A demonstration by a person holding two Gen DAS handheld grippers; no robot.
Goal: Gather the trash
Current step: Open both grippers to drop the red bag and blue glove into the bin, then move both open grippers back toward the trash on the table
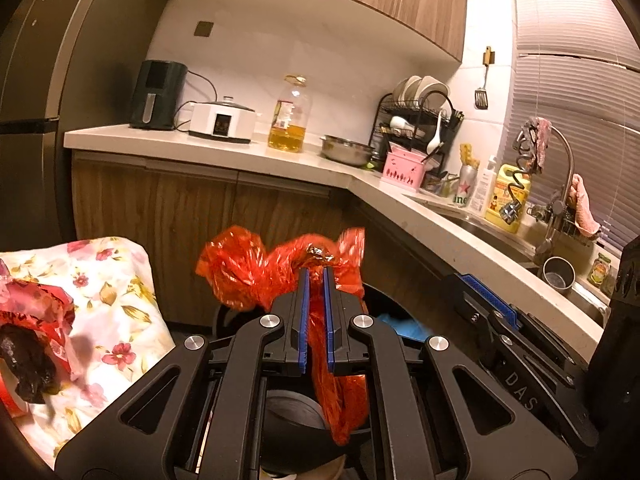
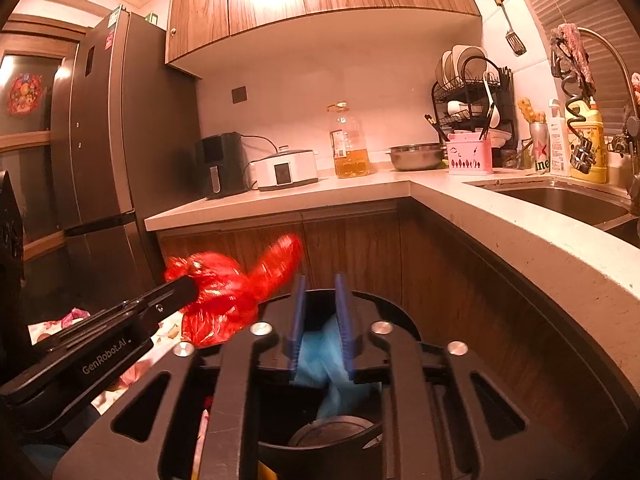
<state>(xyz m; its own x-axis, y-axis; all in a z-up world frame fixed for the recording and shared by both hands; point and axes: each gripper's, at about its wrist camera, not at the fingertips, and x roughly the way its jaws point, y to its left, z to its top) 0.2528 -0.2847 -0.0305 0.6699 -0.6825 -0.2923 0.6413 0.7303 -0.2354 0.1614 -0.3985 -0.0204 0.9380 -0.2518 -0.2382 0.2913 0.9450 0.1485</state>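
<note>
Red crinkled plastic bag (image 1: pixel 280 272) is clamped between the blue pads of the left gripper (image 1: pixel 316 276), hanging above a dark round bin (image 2: pixel 352 300). Right gripper (image 2: pixel 320 284) stands with jaws apart, pressing nothing, over blue plastic (image 2: pixel 320 360) inside that bin.

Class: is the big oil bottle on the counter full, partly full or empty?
Partly full. The oil bottle holds yellow oil only in its lower part; above that it is clear.

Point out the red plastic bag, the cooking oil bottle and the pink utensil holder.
red plastic bag (image 1: pixel 256 276), left wrist view, crumpled upper part.
cooking oil bottle (image 2: pixel 349 144), right wrist view, body.
pink utensil holder (image 2: pixel 469 155), right wrist view, front face.
</note>
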